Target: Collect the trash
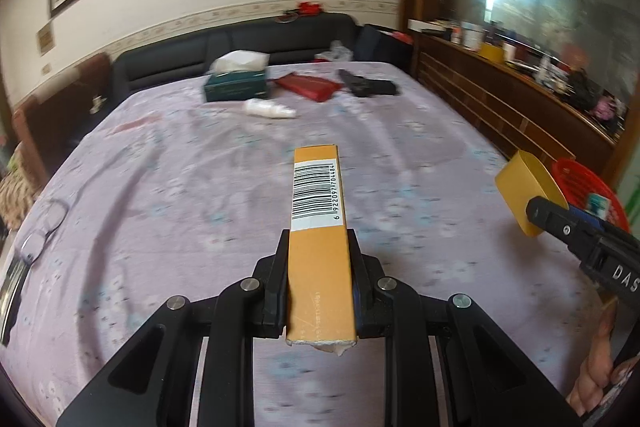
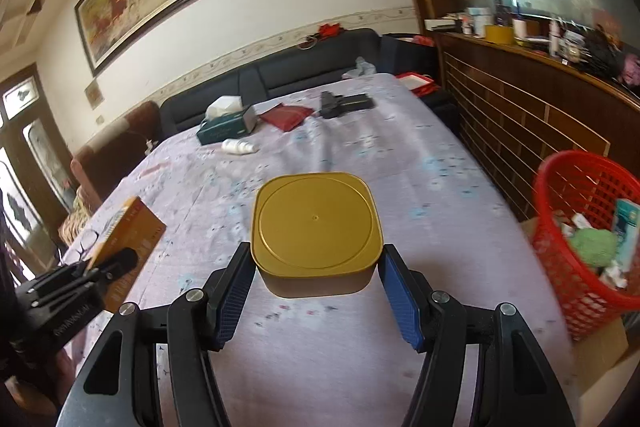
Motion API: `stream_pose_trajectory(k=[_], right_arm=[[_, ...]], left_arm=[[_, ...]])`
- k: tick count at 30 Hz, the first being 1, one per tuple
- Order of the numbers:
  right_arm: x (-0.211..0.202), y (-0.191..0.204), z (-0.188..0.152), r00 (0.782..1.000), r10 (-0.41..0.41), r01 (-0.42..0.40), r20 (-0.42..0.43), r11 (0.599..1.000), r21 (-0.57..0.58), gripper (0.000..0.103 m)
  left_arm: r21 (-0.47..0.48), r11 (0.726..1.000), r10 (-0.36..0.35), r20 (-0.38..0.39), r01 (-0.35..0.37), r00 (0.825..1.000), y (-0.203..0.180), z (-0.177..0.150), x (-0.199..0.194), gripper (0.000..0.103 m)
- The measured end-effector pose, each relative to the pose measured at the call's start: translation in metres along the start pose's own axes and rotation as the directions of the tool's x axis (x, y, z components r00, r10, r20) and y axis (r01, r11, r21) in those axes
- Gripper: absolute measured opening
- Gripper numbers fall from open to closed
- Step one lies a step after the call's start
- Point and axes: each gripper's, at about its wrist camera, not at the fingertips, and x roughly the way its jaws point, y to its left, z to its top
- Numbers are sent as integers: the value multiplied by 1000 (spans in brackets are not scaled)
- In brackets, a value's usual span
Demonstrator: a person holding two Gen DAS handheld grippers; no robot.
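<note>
We held an orange box point(image 1: 318, 223) pinched in our left claw point(image 1: 318, 275) and a gold tin point(image 2: 316, 227) clamped in our right claw point(image 2: 316, 283), both above the bed point(image 1: 200, 187). A tissue box point(image 1: 235, 87), bottle point(image 1: 268, 109) and red pouch point(image 1: 308, 86) lay ahead; the red basket point(image 2: 580, 235) stood right.

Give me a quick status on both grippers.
Left gripper shut on orange box. Right gripper holding gold tin. Red basket right, path clear.

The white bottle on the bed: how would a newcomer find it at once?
Start at the dark headboard of the bed. In front lies a green tissue box; the white bottle lies on its side just in front, the only small white cylinder there.
</note>
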Motion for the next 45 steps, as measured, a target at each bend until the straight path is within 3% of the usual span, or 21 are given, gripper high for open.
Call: stream_pose_trajectory(k=[6, 11, 16, 22, 23, 24, 25, 26, 28, 31, 34, 36, 38, 41, 45], right_arm=[[-48, -64, 12, 998, -65, 63, 23, 995, 77, 68], [-87, -132, 20, 989, -140, 132, 46, 980, 149, 68], [-116, -189, 29, 976, -204, 184, 72, 957, 224, 68], [-128, -232, 38, 965, -248, 216, 83, 936, 279, 68], [-126, -237, 40, 965, -249, 218, 79, 935, 281, 69], [-121, -240, 42, 966, -249, 220, 73, 935, 279, 69], [-113, -245, 43, 967, -250, 227, 51, 934, 276, 69], [-109, -249, 43, 967, -254, 233, 38, 931, 280, 71], [-105, -256, 41, 966, -259, 240, 23, 924, 298, 72], [-117, -255, 33, 958, -284, 258, 41, 914, 313, 73], [-137, -234, 23, 945, -316, 282, 84, 917, 283, 81], [-149, -214, 14, 918, -379, 342, 113, 904, 256, 92], [-156, -189, 5, 893, -431, 398, 131, 891, 219, 94], [-163, -152, -10, 839, -520, 497, 160, 852, 165, 103], [-163, -114, -33, 851, -494, 473, 179, 869, 148, 103]], left_arm=[[95, 979, -177, -30, 179, 984, -76, 21, -2, 22], [159, 930, -322, -83, 332, 943, -153, 38, 2, 22], [209, 881, -406, -133, 426, 904, -222, 49, 18, 22], [229, 845, -450, -181, 483, 874, -282, 56, 45, 22], [225, 847, -450, -182, 482, 874, -287, 56, 48, 28], [215, 847, -452, -188, 485, 872, -292, 57, 53, 45], [206, 848, -456, -190, 489, 870, -295, 57, 57, 54], [201, 850, -455, -188, 487, 870, -297, 56, 58, 65], [208, 854, -448, -176, 478, 877, -293, 53, 56, 66], [243, 866, -420, -124, 438, 899, -277, 47, 39, 66], [301, 885, -360, -41, 355, 932, -256, 36, 16, 82], [312, 905, -310, 22, 288, 950, -237, 26, 1, 91], [318, 914, -280, 50, 251, 959, -221, 19, -11, 98], [313, 931, -217, 63, 187, 974, -194, 3, -24, 100], [288, 950, -136, 47, 117, 990, -162, -20, -31, 100]])
